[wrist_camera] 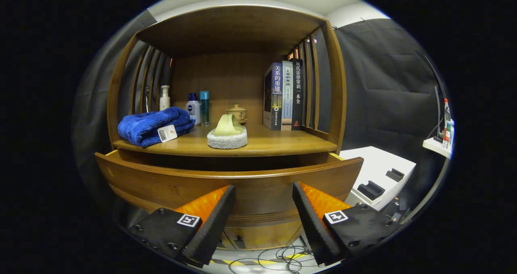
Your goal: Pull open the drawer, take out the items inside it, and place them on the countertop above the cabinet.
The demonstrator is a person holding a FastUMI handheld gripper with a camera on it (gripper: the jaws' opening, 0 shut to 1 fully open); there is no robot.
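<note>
The gripper (263,193) hangs wide apart and empty low in the frame, just before the drawer (226,181), which stands pulled out below the countertop (282,143). I judge the next reach should rise over the front panel, then dip straight down. The panel hides the drawer's inside, so its contents cannot be told.

Bk spines readable — blue book (277,89): 关系的重建; black book (297,98): 现代法律常识一本全. Middle book (287,92) — title unclear.
</note>
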